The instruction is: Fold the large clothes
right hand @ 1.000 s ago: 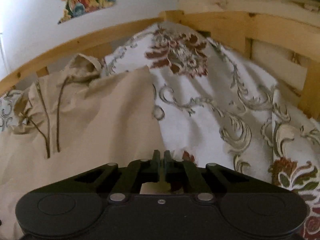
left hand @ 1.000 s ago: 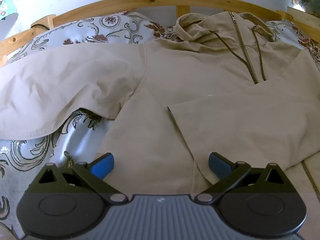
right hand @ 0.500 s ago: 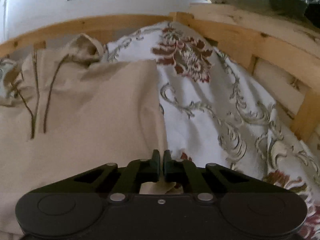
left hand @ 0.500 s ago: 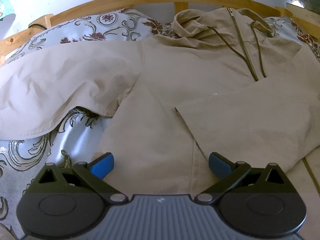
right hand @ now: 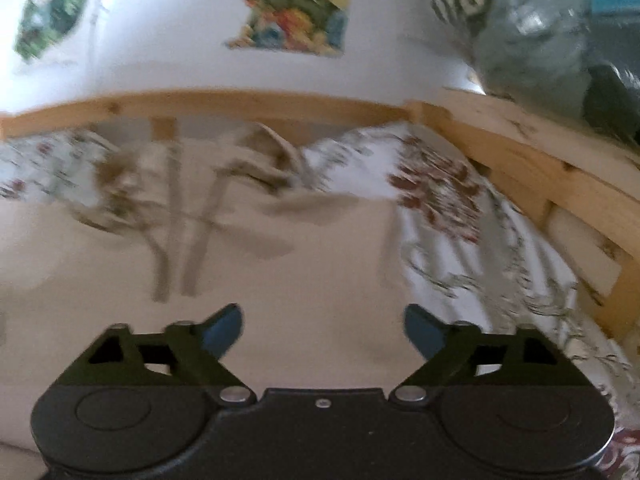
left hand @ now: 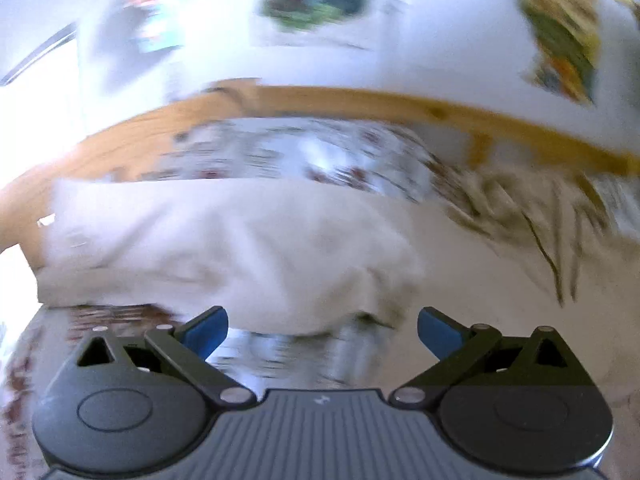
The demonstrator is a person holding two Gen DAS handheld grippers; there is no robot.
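A beige hooded jacket lies spread on the bed, hood and drawstrings toward the headboard. In the left wrist view, which is motion-blurred, its left sleeve stretches out to the left across the bedding. My left gripper is open and empty, just in front of the sleeve's near edge. My right gripper is open and empty over the jacket's right side, close to its right edge.
The bed has a floral cover and a wooden frame running along the back and right side. A white wall with pictures stands behind. A grey-green bundle sits at the upper right.
My right gripper has opened and let go of the jacket edge it held. Both grippers have tilted upward; the left one has swung left toward the sleeve.
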